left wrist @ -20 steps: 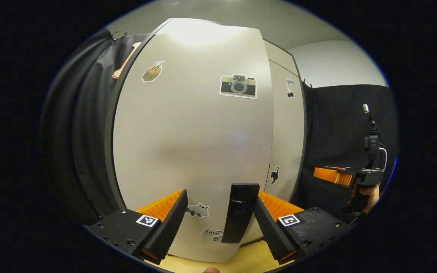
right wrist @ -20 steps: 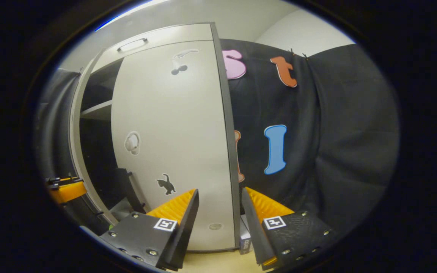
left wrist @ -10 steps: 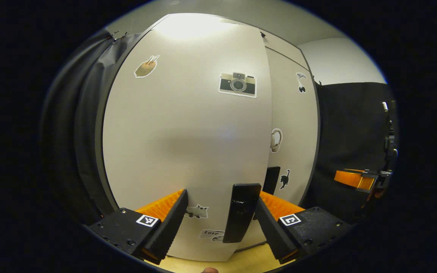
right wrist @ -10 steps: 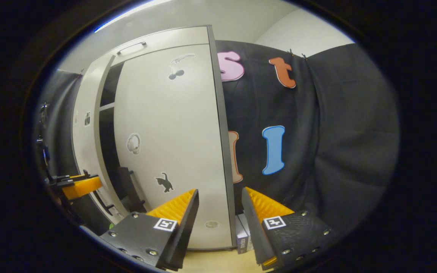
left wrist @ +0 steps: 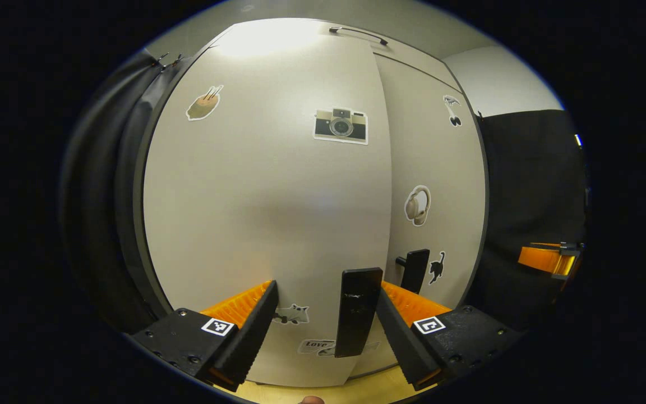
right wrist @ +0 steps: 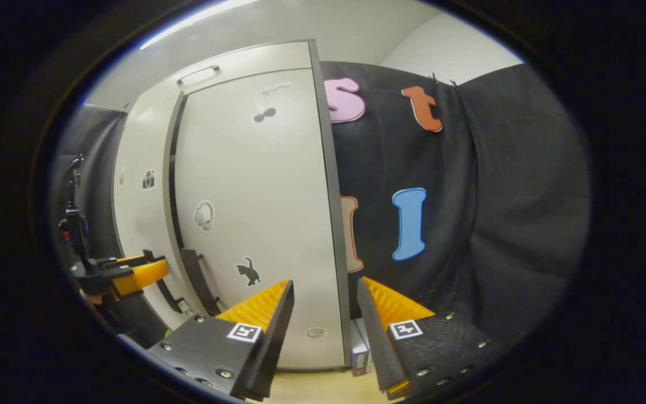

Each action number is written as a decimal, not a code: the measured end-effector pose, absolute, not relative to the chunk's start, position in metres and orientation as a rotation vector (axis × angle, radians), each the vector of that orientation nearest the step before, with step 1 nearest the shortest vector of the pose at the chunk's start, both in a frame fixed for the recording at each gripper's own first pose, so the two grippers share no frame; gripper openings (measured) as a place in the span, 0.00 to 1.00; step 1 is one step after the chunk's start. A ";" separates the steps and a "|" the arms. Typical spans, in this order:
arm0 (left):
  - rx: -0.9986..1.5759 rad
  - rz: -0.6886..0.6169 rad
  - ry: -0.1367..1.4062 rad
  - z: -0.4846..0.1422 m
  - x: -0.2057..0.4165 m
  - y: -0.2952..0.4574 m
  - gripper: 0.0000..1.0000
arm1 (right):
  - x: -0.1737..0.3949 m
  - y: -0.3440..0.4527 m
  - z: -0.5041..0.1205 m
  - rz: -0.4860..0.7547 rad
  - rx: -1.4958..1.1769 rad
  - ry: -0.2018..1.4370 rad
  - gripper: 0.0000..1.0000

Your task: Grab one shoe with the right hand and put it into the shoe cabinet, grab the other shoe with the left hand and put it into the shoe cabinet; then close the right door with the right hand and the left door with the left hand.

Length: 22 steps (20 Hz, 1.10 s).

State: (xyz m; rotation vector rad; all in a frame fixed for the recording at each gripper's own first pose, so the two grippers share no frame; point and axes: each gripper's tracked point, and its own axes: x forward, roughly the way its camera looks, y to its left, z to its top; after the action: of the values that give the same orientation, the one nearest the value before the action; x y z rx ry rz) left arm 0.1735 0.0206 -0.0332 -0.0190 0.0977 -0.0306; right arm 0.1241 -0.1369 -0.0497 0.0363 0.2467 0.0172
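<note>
Both doors have swung in over the last second: the wide dark gap I had in the right gripper view a second ago has shrunk to a thin dark line, and in the left gripper view the right door has turned from a sliver to nearly flat beside the left door

From my seat the shoes are out of sight; with the doors this near shut I judge they sit inside the cabinet, though I cannot confirm it. So the loading looks done and the closing is nearly done

My left gripper has its fingers apart, straddling the left door's handle, which stands between them toward the 3 o'clock finger; I cannot tell whether either finger touches it or the door. The right door's handle sits just beyond, at 1 o'clock from it

My right gripper also has its fingers apart, clamped on nothing, aimed at the right door's hinge side. In its view the left gripper shows at 9 o'clock, near the handles

What's left, I reckon: press the left door the last bit so the seam closes, then back both grippers off
</note>
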 end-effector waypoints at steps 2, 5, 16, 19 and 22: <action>-0.016 -0.025 0.098 -0.034 0.175 0.020 1.00 | 0.125 -0.131 -0.050 0.036 0.039 0.249 0.68; -0.011 -0.016 0.098 -0.033 0.173 0.019 1.00 | 0.125 -0.124 -0.053 0.060 0.041 0.255 0.68; -0.007 -0.001 0.100 -0.035 0.177 0.018 1.00 | 0.115 -0.090 -0.058 0.157 0.015 0.272 0.68; -0.004 -0.006 0.111 -0.036 0.175 0.017 1.00 | 0.108 -0.085 -0.056 0.172 0.014 0.270 0.68; -0.012 0.024 0.109 -0.030 0.159 0.017 1.00 | 0.092 -0.085 -0.042 0.182 0.000 0.242 0.68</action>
State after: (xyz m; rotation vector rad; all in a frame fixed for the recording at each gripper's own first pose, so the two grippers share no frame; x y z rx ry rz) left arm 0.1586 0.0173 -0.0305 -0.0118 0.1086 0.0242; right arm 0.0920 -0.0849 -0.0421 -0.0002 0.2418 0.1819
